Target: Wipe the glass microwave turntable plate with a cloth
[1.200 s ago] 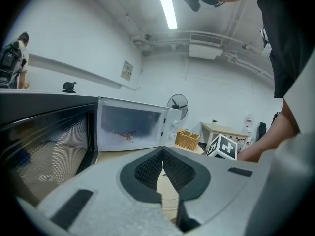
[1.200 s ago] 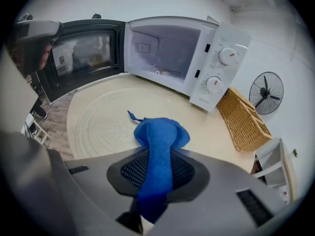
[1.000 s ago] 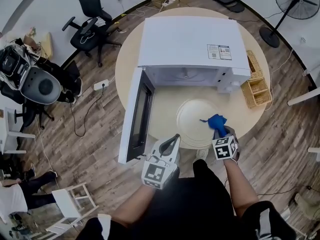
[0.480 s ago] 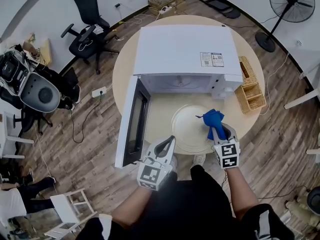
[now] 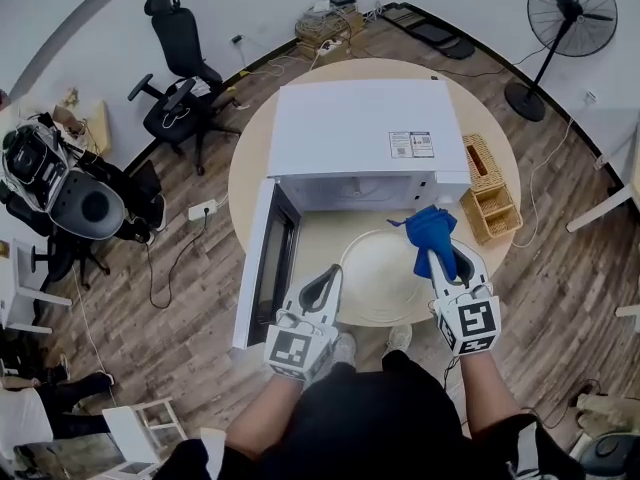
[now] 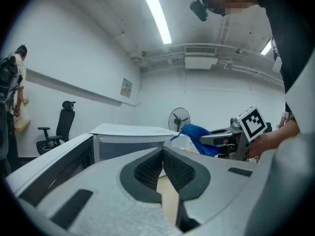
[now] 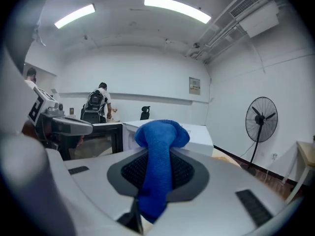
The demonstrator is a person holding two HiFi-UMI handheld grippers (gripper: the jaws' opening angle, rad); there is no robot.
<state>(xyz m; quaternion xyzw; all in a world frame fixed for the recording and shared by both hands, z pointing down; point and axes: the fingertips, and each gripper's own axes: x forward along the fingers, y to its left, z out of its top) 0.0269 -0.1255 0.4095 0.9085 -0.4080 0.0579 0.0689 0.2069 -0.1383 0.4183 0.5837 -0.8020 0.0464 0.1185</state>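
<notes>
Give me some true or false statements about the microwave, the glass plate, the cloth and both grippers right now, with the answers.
1. The right gripper is shut on the blue cloth. True.
2. The door of the microwave is closed. False: it stands open.
3. The glass turntable plate lies on the round table in front of the microwave. True.
4. The left gripper holds a sponge. False: its jaws are together with nothing between them.
5. The wicker basket sits inside the microwave. False: it is on the table beside it.

Open door (image 5: 262, 265) apparently close beside plate (image 5: 385, 278)
</notes>
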